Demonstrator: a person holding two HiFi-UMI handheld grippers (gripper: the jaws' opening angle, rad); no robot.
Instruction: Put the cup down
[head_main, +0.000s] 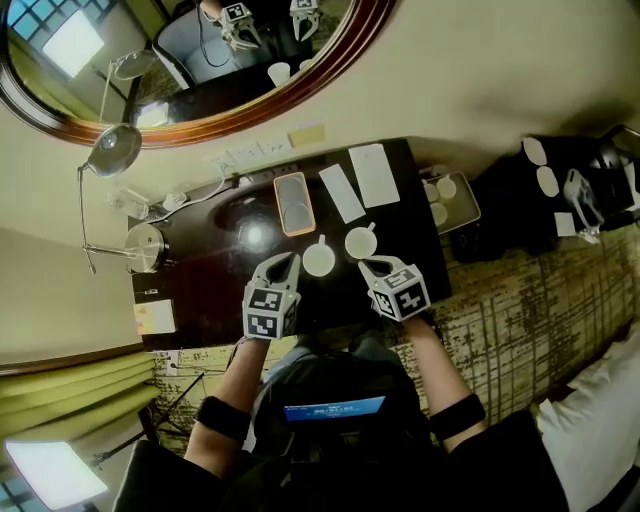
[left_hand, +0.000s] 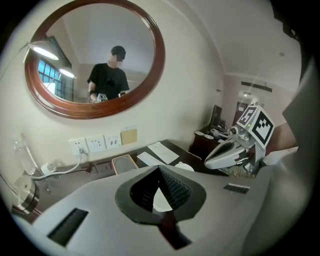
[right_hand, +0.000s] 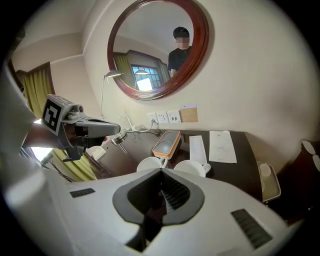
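Observation:
Two white cups stand side by side on the dark table (head_main: 200, 290): the left cup (head_main: 319, 259) and the right cup (head_main: 361, 242), each upright with a handle. My left gripper (head_main: 287, 262) hovers just left of the left cup, shut with nothing in it. My right gripper (head_main: 368, 266) hangs just in front of the right cup, also shut and empty. In the left gripper view the closed jaws (left_hand: 160, 171) hide most of the left cup (left_hand: 161, 200). The right gripper view looks over its closed jaws (right_hand: 161, 173) at both cups (right_hand: 150, 163) (right_hand: 192, 167).
Behind the cups lie an orange-rimmed tray (head_main: 295, 203) and two white paper sheets (head_main: 341, 192) (head_main: 374, 174). A steel kettle (head_main: 145, 247) and a lamp (head_main: 113, 150) stand at the left. A tray with small cups (head_main: 455, 215) sits at the table's right end. A round mirror (head_main: 330, 55) hangs on the wall.

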